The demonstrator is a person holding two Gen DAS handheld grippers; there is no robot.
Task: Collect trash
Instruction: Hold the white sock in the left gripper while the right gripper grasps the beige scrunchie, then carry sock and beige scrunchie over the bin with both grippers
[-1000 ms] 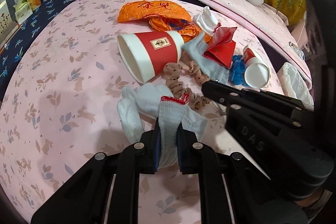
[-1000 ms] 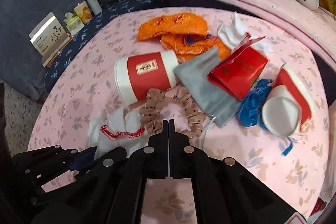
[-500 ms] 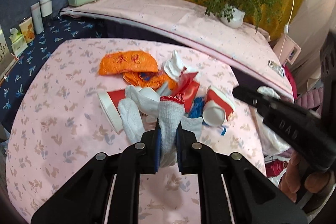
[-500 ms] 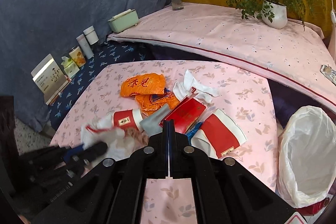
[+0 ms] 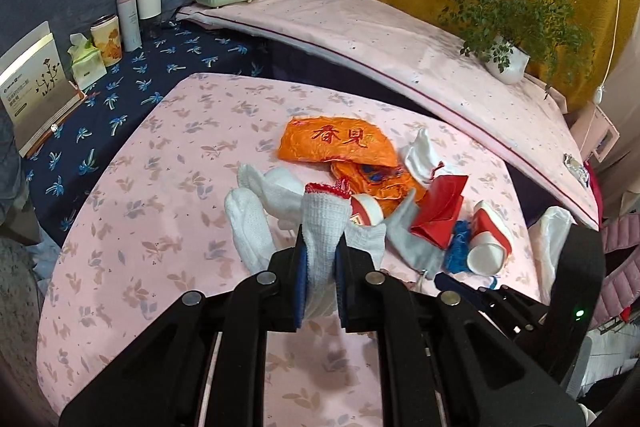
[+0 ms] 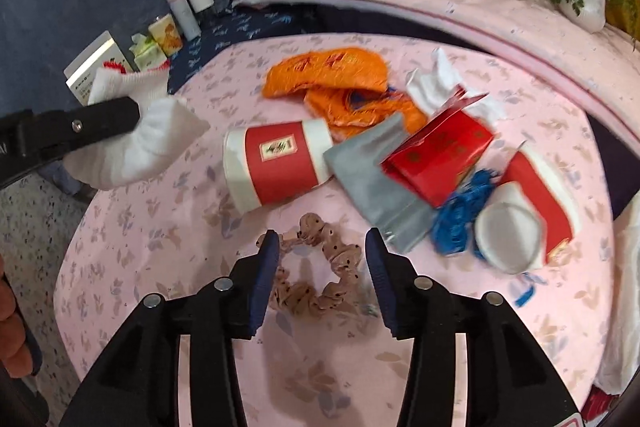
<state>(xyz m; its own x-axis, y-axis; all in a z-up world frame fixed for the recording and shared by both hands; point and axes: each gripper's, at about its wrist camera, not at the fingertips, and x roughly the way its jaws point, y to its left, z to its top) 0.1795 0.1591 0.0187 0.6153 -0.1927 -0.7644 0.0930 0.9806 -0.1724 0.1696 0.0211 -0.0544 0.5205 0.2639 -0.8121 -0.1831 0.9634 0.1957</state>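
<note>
My left gripper (image 5: 320,259) is shut on a white knit glove with a red cuff (image 5: 322,223) and holds it up off the pink table; the glove also shows in the right wrist view (image 6: 136,143). My right gripper (image 6: 320,267) is open, its jaws on either side of a tan dotted scrunchie (image 6: 316,279) on the table. Beyond lie a red-and-white paper cup (image 6: 276,163), a grey pouch (image 6: 376,183), a red packet (image 6: 436,151), blue string (image 6: 460,215), a second cup (image 6: 520,219), orange wrappers (image 6: 328,71) and white tissue (image 6: 436,83).
A white-lined trash bin (image 5: 554,239) stands off the table's right edge. A navy side table (image 5: 128,83) at the left holds boxes and jars. A pink bench (image 5: 400,43) behind carries a green box, a vase and a potted plant.
The right gripper has opened and dropped low over the scrunchie. The left gripper has kept the glove and lifted it up and to the left, away from the pile.
</note>
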